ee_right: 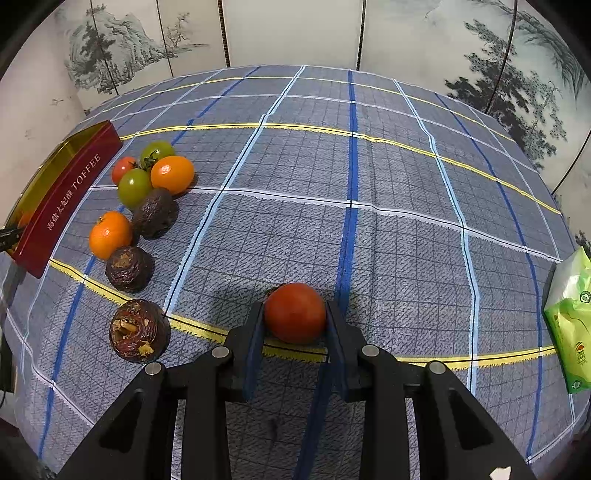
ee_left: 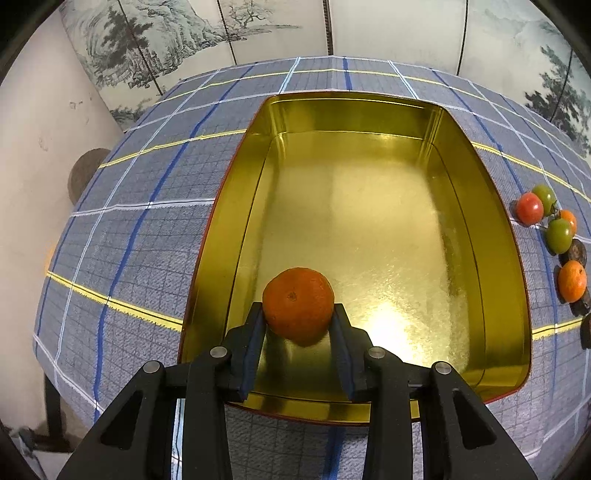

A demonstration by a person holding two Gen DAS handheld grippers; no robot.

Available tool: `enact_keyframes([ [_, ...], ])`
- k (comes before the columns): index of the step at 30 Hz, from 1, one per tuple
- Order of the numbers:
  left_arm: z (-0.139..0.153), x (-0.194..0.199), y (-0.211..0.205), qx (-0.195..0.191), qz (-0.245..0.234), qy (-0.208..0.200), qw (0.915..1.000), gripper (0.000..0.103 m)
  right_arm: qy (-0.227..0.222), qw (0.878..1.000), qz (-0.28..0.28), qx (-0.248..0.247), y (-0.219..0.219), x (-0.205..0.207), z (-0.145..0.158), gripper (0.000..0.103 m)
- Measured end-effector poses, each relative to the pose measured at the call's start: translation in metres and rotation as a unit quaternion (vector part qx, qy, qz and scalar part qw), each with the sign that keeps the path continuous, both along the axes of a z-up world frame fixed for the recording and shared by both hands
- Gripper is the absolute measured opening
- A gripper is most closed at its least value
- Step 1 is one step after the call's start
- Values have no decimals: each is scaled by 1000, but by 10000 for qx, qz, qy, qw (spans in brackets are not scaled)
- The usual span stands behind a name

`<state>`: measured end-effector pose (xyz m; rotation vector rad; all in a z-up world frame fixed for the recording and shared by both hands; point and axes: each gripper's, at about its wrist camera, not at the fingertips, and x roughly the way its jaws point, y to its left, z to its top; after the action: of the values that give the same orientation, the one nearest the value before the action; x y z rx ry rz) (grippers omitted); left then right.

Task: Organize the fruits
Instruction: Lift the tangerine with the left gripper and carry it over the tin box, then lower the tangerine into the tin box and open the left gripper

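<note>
My left gripper (ee_left: 298, 314) is shut on an orange tangerine (ee_left: 298, 302), held low inside the gold tin box (ee_left: 495, 229) near its front left corner. My right gripper (ee_right: 294, 314) is shut on a red tomato (ee_right: 294, 312) just above the checked tablecloth (ee_right: 388, 184). Loose fruit lies beside the tin: a red tomato (ee_right: 123, 169), two green tomatoes (ee_right: 135, 186), an orange tomato (ee_right: 172, 173), a tangerine (ee_right: 110, 233) and three dark wrinkled passion fruits (ee_right: 155, 213). The same pile (ee_left: 554, 229) shows at the right edge of the left wrist view.
The tin's red outer wall (ee_right: 62, 199) reads TOFFEE and stands at the far left of the right wrist view. A green packet (ee_right: 570, 321) lies at the table's right edge. A painted folding screen (ee_right: 295, 29) stands behind the table.
</note>
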<state>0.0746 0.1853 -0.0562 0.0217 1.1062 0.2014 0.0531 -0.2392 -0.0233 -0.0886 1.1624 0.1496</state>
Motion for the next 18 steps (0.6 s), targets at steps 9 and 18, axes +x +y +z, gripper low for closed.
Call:
enact_keyframes([
  [9, 0, 1, 1, -26, -12, 9, 10000, 37, -24, 9999, -114, 44, -2, 3, 6, 29],
  [18, -1, 4, 6, -232, 12, -63, 9997, 39, -369, 9984, 149, 396, 29, 12, 48, 29],
])
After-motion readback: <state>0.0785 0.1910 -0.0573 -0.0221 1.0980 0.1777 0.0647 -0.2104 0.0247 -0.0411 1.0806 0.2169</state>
